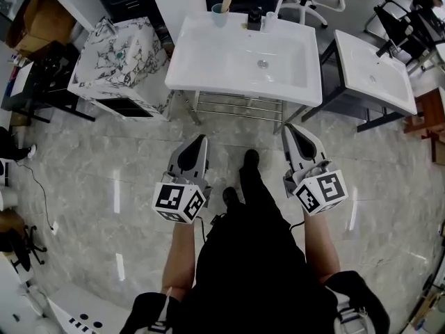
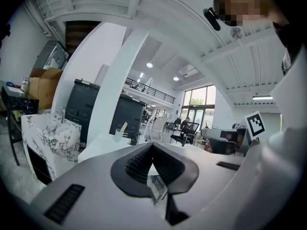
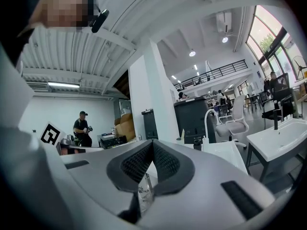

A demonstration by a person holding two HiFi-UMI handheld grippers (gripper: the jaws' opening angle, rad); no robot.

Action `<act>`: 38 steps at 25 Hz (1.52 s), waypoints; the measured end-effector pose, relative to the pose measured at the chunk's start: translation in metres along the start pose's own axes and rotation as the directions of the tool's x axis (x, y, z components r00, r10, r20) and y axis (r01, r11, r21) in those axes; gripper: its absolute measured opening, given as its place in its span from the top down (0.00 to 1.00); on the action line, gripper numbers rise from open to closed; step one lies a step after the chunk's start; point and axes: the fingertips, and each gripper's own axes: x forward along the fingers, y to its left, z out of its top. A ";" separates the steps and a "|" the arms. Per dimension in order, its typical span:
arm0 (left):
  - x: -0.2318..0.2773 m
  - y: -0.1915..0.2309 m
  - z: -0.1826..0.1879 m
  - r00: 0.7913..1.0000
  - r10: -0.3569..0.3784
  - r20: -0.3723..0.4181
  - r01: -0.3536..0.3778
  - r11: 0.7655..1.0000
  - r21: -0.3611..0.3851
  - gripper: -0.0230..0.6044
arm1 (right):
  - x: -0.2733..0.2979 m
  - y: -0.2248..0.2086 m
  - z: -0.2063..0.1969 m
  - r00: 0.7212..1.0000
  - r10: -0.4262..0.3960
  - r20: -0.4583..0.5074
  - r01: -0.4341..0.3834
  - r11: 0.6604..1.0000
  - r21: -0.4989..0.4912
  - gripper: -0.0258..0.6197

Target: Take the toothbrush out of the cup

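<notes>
Left gripper and right gripper: both clenched, jaws together, nothing between them, held near the person, well apart from the white washbasin. Toothbrush stands in the cup on the basin's far rim, left of a dark bottle.

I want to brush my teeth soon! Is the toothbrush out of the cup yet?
Not yet. Done: nothing. The toothbrush stands in the cup at the back of the sink. In hand: nothing; the left tool and right tool are both shut, empty and short of the sink. To do: reach, grab, lift it out.
</notes>
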 end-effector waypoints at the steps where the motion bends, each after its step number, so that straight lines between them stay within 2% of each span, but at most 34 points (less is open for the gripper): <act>1: 0.003 0.002 -0.001 1.000 0.002 -0.005 -0.002 1.000 0.000 0.94 | 0.003 -0.002 -0.002 1.000 0.000 -0.006 0.000 1.000 -0.002 0.91; 6: 0.020 0.022 0.001 0.999 0.033 -0.015 -0.033 0.999 -0.003 0.94 | 0.032 -0.011 -0.001 1.000 0.018 -0.007 -0.018 1.000 0.006 0.91; 14: 0.064 0.051 0.032 0.999 0.049 -0.013 -0.049 0.998 0.035 0.94 | 0.099 -0.040 0.014 1.000 0.021 0.002 -0.021 0.999 0.028 0.91; 19: 0.102 0.067 0.056 0.998 0.056 -0.006 -0.056 0.997 0.055 0.94 | 0.139 -0.062 0.035 0.998 0.053 0.030 -0.054 0.998 0.027 0.91; 30: 0.186 0.068 0.078 1.000 0.030 0.006 -0.030 0.997 0.069 0.94 | 0.201 -0.116 0.056 0.995 0.092 0.032 -0.093 0.995 0.034 0.91; 38: 0.217 0.083 0.086 0.998 0.058 0.007 -0.059 0.996 0.070 0.94 | 0.235 -0.133 0.056 0.991 0.132 0.016 -0.132 0.991 0.036 0.91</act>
